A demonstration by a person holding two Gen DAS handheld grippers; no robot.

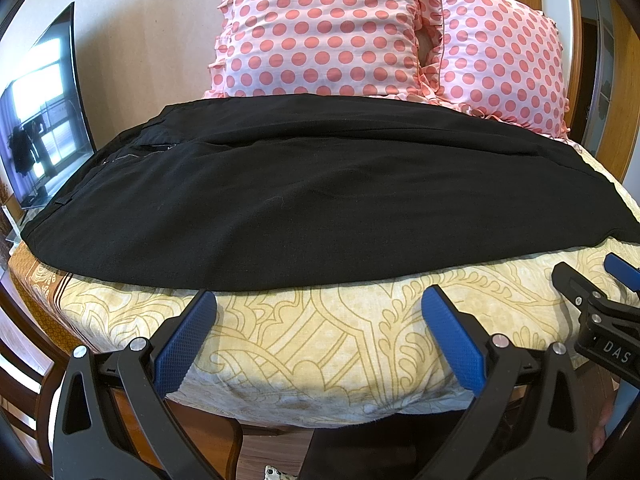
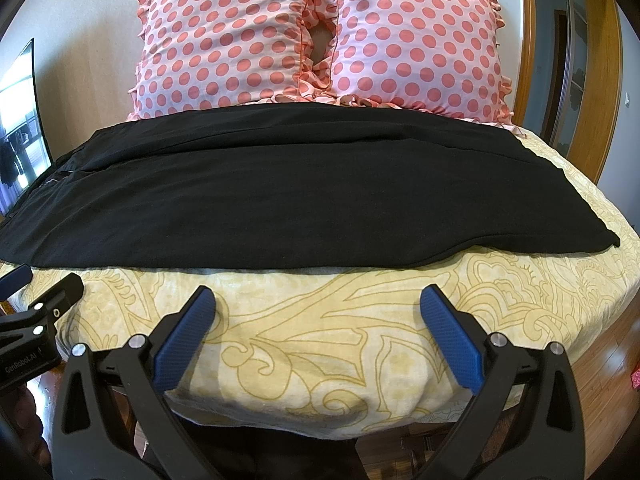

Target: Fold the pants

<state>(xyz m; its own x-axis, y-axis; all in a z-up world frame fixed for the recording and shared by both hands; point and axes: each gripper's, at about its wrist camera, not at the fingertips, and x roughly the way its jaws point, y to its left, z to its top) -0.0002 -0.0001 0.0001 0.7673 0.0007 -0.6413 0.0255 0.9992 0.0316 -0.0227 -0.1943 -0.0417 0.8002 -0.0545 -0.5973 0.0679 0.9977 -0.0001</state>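
Note:
Black pants lie flat across the bed, folded lengthwise, waist and zipper at the left, leg ends at the right. My left gripper is open and empty, hovering over the bed's near edge just short of the pants' near hem. My right gripper is open and empty, also just short of the hem, to the right of the left one. The right gripper shows at the left wrist view's right edge; the left gripper shows at the right wrist view's left edge.
The bed has a cream patterned cover. Two pink polka-dot pillows stand behind the pants. A TV screen is at the far left. A wooden door frame and wood floor are at the right.

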